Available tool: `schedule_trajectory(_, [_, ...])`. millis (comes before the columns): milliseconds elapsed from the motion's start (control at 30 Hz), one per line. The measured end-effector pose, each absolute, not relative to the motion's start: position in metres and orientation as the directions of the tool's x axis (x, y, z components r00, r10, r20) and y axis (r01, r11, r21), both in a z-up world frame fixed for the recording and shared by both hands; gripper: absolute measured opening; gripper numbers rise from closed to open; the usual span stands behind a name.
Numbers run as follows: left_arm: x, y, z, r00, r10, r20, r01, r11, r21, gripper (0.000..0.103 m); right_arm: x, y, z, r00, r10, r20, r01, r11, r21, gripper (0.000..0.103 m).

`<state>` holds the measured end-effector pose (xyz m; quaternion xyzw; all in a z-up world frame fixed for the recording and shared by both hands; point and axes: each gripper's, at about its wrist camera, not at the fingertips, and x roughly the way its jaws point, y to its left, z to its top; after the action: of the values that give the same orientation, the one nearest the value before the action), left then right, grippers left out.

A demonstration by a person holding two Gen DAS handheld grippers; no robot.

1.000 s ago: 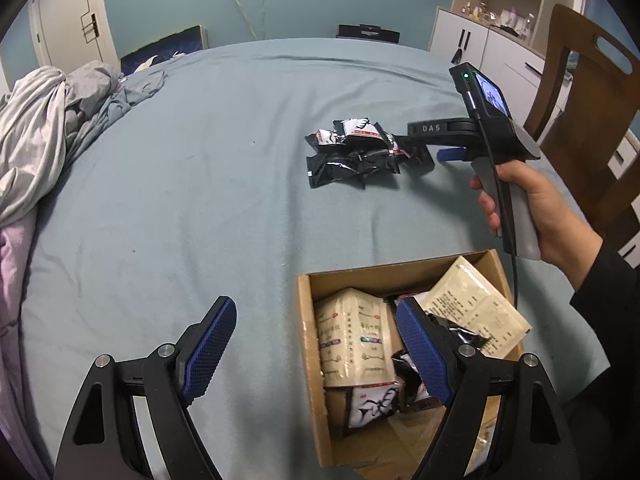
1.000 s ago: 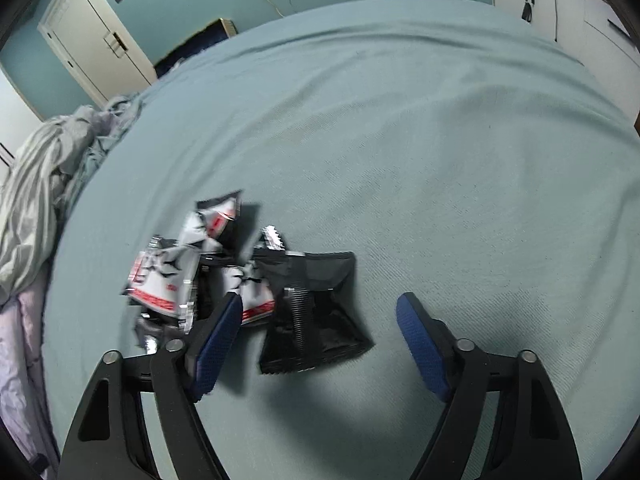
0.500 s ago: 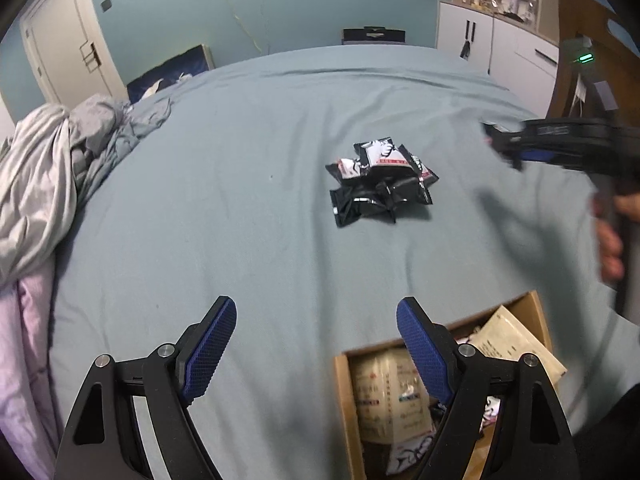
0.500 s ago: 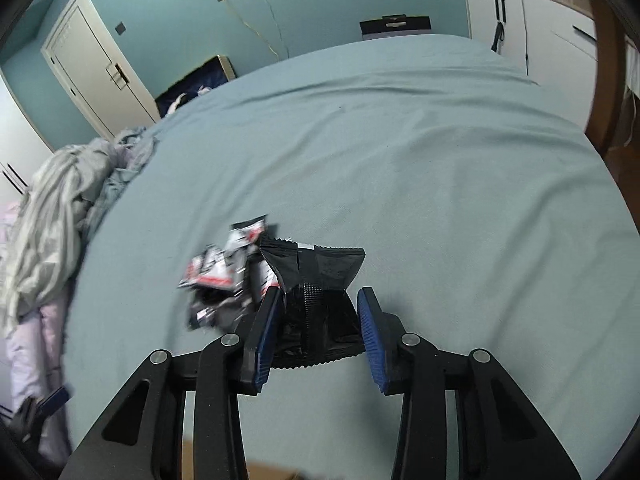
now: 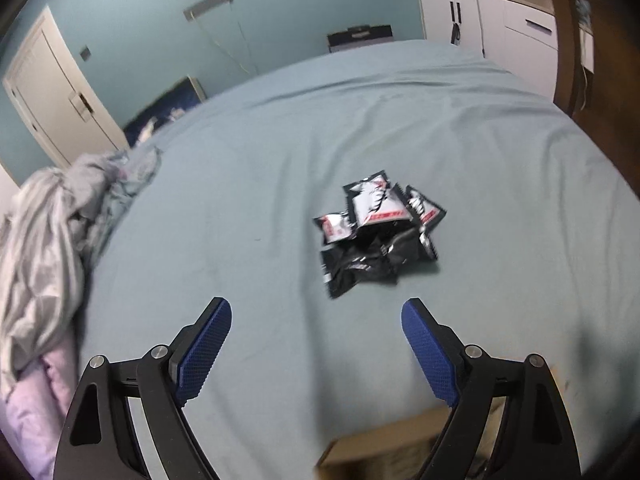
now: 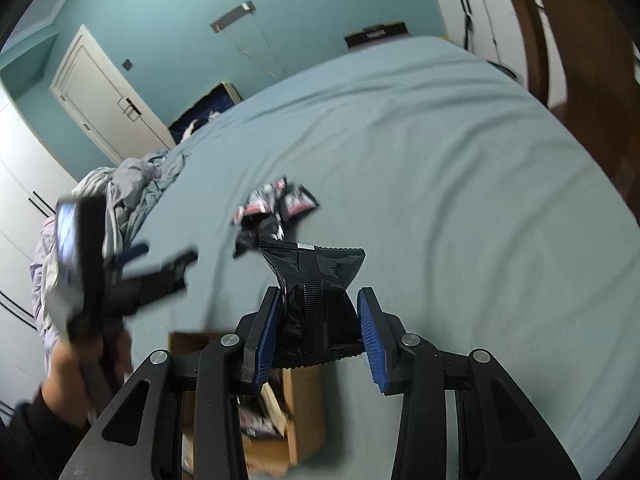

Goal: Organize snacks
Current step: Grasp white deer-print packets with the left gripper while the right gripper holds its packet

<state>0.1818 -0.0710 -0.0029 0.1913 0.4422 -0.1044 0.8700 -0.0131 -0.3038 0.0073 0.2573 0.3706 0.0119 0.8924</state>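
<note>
right gripper (image 6: 318,320) | angled down, clamping black packet (image 6: 316,280) | above box (image 6: 304,420)

Black snack packet (image 6: 316,300) held above cardboard box (image 6: 308,424); other packets (image 5: 376,232) heaped on bed.

Teal walls (image 5: 132,12), a white door (image 6: 108,100) and white cabinets (image 5: 492,24) surround the blue-sheeted bed (image 5: 400,120).

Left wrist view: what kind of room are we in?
Most likely a bedroom. The work surface is a bed with a blue-grey sheet, crumpled bedding is piled at its left edge, and white cabinets and a white door stand against teal walls.
</note>
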Motion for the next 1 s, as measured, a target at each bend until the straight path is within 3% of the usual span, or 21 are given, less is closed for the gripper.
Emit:
schedule_trajectory(367, [0.27,-0.104,-0.044,0.441,0.007,-0.897,0.258,0.957,0.135,0.088,0.017,-0.319,-0.009,0.69,0.265,-0.674,0.203,0.823,0.531,0.037])
schedule_trajectory(667, [0.306,-0.142,-0.069,0.42,0.022,-0.907,0.286,0.945,0.155,0.088,0.032,-0.319,-0.017,0.668,0.303,-0.679,0.21,0.799,0.563,0.037])
schedule_trajectory(700, [0.309,-0.143,-0.073,0.411,0.026,-0.911,0.289,0.944,0.158,0.087,0.031,-0.319,-0.017,0.67,0.298,-0.68,0.212,0.801,0.559,0.037])
schedule_trajectory(767, [0.311,-0.143,-0.08,0.382,0.023,-0.924,0.291,0.946,0.144,0.067,0.033,-0.32,-0.017,0.671,0.284,-0.685,0.216,0.809,0.547,0.037])
schedule_trajectory(833, [0.308,-0.138,-0.081,0.377,0.012,-0.926,0.272,0.954,0.124,0.064,0.035,-0.322,-0.018,0.671,0.274,-0.689,0.223,0.812,0.54,0.037])
schedule_trajectory(900, [0.302,-0.135,-0.078,0.37,-0.007,-0.929,0.287,0.952,0.107,0.051,0.039,-0.32,-0.019,0.667,0.268,-0.696,0.231,0.813,0.534,0.037])
schedule_trajectory(1000, [0.287,-0.129,-0.063,0.392,-0.011,-0.92,0.308,0.944,0.12,0.05,0.039,-0.319,-0.018,0.664,0.262,-0.7,0.235,0.816,0.528,0.037])
